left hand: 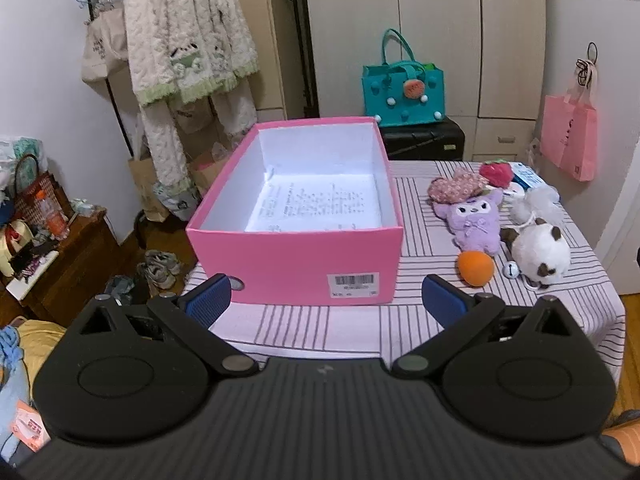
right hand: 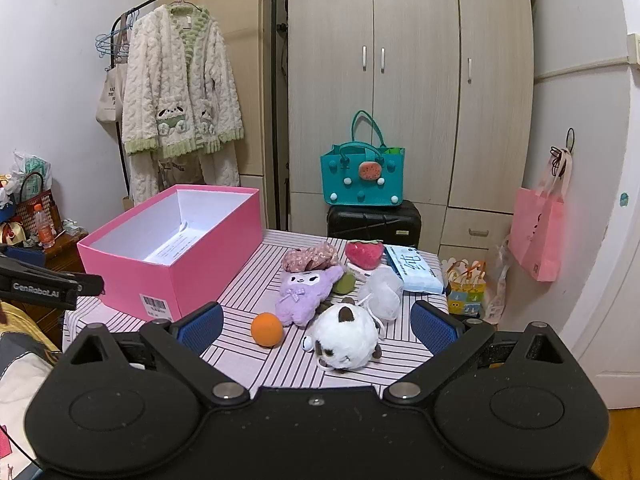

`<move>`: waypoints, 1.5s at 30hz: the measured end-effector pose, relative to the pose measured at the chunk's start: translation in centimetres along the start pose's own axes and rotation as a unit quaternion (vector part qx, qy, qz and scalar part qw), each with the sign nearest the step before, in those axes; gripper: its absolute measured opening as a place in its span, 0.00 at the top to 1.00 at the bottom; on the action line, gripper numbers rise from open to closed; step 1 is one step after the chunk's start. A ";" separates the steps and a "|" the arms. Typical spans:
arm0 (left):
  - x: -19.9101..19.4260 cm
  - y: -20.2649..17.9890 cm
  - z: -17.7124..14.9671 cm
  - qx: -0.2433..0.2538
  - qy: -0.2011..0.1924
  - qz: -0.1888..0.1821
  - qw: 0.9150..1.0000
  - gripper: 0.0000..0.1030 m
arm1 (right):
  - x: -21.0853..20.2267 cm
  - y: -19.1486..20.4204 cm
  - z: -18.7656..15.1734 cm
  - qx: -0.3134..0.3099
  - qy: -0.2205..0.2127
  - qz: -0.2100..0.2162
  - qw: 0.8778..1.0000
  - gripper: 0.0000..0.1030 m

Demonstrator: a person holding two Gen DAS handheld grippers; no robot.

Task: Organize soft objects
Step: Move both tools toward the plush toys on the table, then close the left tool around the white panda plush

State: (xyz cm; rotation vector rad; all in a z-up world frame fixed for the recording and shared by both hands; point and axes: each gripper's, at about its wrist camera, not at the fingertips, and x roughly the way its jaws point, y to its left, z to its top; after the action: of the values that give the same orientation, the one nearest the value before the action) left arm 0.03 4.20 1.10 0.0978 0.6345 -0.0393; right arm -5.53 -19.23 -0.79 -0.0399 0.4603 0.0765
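Soft toys lay in a loose cluster on the right half of the striped counter (right hand: 248, 360), well apart from nothing but each other, and the pink box (right hand: 208, 268) stood open on the left half with only a printed sheet (left hand: 320, 204) on its floor. We judged that box to be the place for them, though none had gone in yet.

Largest of the cluster was the purple plush (right hand: 304, 292), lying on its back just beside the white-and-brown plush (right hand: 346, 340), which sat nearest the front edge. Both looked light and yielding — we expected them to squash under the pads, so a hold across the fat middle of the body seemed safer than an ear or a limb. The white puff (right hand: 382, 290) behind them, with its cord, would likely compress to almost nothing; the cord could snag a neighbour. The floral fabric piece (right hand: 308, 258) and the strawberry plush (right hand: 362, 254) lay at the back, by a tissue pack (right hand: 414, 270). Smallest were the orange ball (right hand: 267, 330), alone and free to roll, and a little bell (right hand: 307, 342) touching the white-and-brown plush.

Our right gripper (right hand: 316, 324) hovered over the front edge with its jaws spread wide and empty, the ball and the white-and-brown plush between them in its view. Our left gripper (left hand: 326, 300) was likewise spread and empty — facing the box's labelled end.
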 end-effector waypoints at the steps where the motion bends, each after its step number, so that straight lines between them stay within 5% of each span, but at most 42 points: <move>1: -0.1 0.1 -0.1 0.001 -0.005 0.004 1.000 0.00 | 0.1 0.0 0.0 -0.001 0.000 -0.001 1.000 0.02; 12: -1.2 -0.2 -0.8 0.015 -0.046 0.033 0.998 0.00 | -0.1 0.1 -0.8 0.004 -0.018 0.005 1.000 0.02; 21: -1.6 -1.0 -2.4 0.017 -0.095 -0.018 0.995 0.00 | -0.2 0.1 -1.6 0.000 -0.024 0.006 1.000 0.02; 32: -0.2 -1.7 -2.2 0.031 -0.070 -0.017 0.997 0.00 | 0.3 -1.2 -2.0 -0.004 -0.035 0.008 0.999 0.01; 40: 1.2 -2.5 -1.0 0.037 -0.059 -0.021 0.997 0.00 | 2.2 -3.8 -3.1 -0.001 -0.104 0.060 0.993 0.01; 45: 2.5 -4.2 0.4 0.046 -0.069 -0.049 0.995 0.00 | 5.6 -5.1 -3.8 -0.015 -0.077 0.073 0.994 0.01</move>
State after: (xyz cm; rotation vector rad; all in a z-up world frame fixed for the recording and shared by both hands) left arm 1.96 0.00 -0.39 0.1506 0.4987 -0.1691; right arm -1.72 -24.20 -6.55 -0.0291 0.3068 0.2292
